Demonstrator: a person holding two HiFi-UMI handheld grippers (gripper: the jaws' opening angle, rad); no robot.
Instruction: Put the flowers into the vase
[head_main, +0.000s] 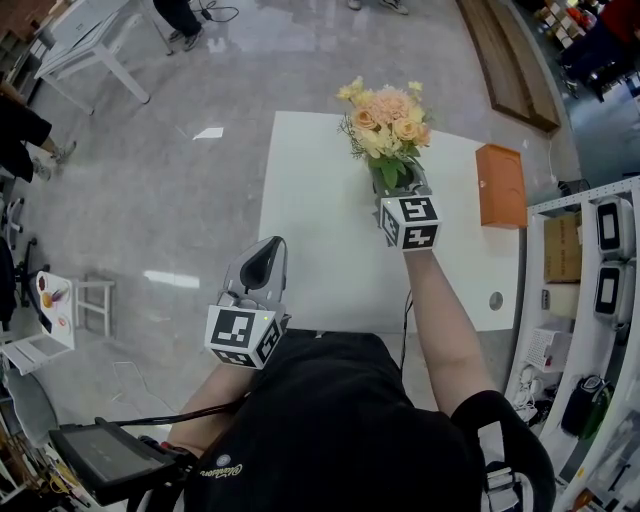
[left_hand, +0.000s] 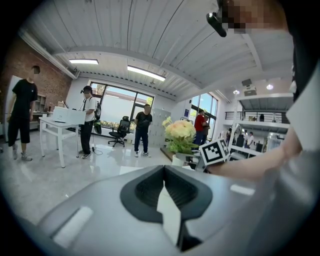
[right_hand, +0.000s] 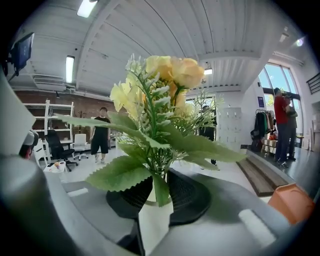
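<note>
Right gripper (right_hand: 160, 181) jaws: standing partly apart, a clear gap between the black ribbed pads (right_hand: 186, 192).
Right gripper contents: the green stems pass down between the pads, and a serrated leaf hangs over the gap. The pads do not appear to press on the stems. Whether a pad brushes a leaf cannot be told.
Left gripper (left_hand: 165, 172) jaws: drawn together at the tips, with nothing between them.
Left gripper position: held low at the near left edge of the table in the head view (head_main: 268, 250), well apart from the bouquet.
Bouquet of peach and pale yellow artificial flowers (head_main: 388, 118): upright, stems down in the vase mouth, standing on the far part of the table directly ahead of the right gripper (head_main: 399, 190).
Bouquet texture: rounded rose-like heads, small bristly white-green sprigs, and broad matt leaves with toothed edges (right_hand: 170, 75).
White cylindrical vase (right_hand: 152, 220): smooth and plain, its rim visible between the right jaws. From the left gripper view its body shows just under the foliage (left_hand: 178, 160).
White rectangular table (head_main: 320, 220): flat, smooth top.
Orange rectangular box (head_main: 500, 185): lying flat near the table's right edge, apart from the vase.
Marker cube (head_main: 410, 222): black-and-white squares, on the right gripper behind the jaws.
</note>
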